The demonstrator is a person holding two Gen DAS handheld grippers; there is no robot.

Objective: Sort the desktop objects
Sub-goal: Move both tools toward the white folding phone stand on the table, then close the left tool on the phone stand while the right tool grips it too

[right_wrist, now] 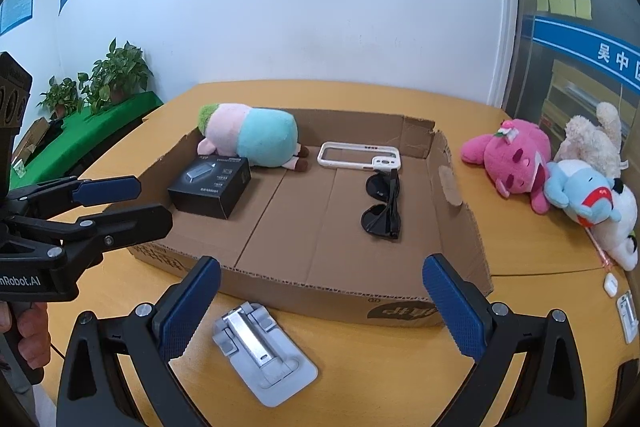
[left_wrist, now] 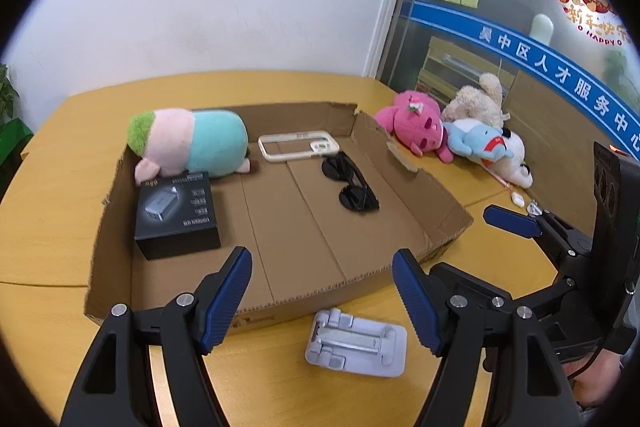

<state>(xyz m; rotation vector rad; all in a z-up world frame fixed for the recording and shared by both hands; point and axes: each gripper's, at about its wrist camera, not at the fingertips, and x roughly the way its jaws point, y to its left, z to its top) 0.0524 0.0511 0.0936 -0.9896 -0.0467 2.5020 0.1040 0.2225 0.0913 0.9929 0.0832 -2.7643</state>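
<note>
A shallow cardboard tray (left_wrist: 420, 227) (right_wrist: 464, 227) lies on the wooden table. In it are a pastel plush (left_wrist: 192, 141) (right_wrist: 252, 137), a black box (left_wrist: 176, 213) (right_wrist: 212, 189), a white phone case (left_wrist: 298, 145) (right_wrist: 358, 155) and black sunglasses (left_wrist: 350, 183) (right_wrist: 382, 203). A grey folding phone stand (left_wrist: 356, 343) (right_wrist: 264, 351) lies on the table in front of the tray. My left gripper (left_wrist: 322, 301) is open and empty, just above the stand. My right gripper (right_wrist: 322, 301) is open and empty, right of the stand.
A pink plush (left_wrist: 416, 125) (right_wrist: 512, 159), a blue plush (left_wrist: 480, 141) (right_wrist: 580, 195) and cream and white plushes (left_wrist: 480, 99) (right_wrist: 596, 139) lie right of the tray. A small white item (right_wrist: 611, 285) and a second grey stand (right_wrist: 628, 315) lie at the right edge. Potted plants (right_wrist: 116, 75) stand far left.
</note>
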